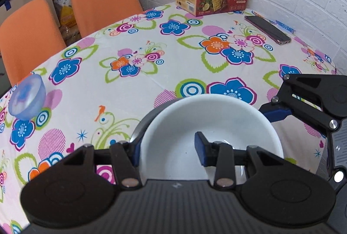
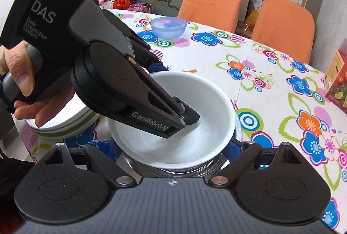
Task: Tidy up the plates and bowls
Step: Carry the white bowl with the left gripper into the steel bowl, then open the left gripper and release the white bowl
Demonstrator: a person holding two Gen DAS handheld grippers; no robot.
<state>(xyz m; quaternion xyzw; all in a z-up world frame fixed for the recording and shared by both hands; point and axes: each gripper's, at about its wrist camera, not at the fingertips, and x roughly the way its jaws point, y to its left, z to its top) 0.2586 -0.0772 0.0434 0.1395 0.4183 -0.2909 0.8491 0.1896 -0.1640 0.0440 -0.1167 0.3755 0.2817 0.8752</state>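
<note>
Altogether two bowls, white bowl point(image 1: 211, 125) straddled by left gripper point(image 1: 168, 151) jaws, blue bowl point(image 1: 27, 99) apart, right gripper point(image 2: 173, 142) jaws spread.

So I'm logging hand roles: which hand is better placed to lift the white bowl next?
Left. The left tongs straddle the white bowl at its rim, one finger inside; the right tongs flank the glass bowl underneath.

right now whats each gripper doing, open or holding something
Left gripper: jaws straddle the rim of the white bowl, one finger inside; grip cannot be told.
Right gripper: open around the glass bowl underneath.
</note>
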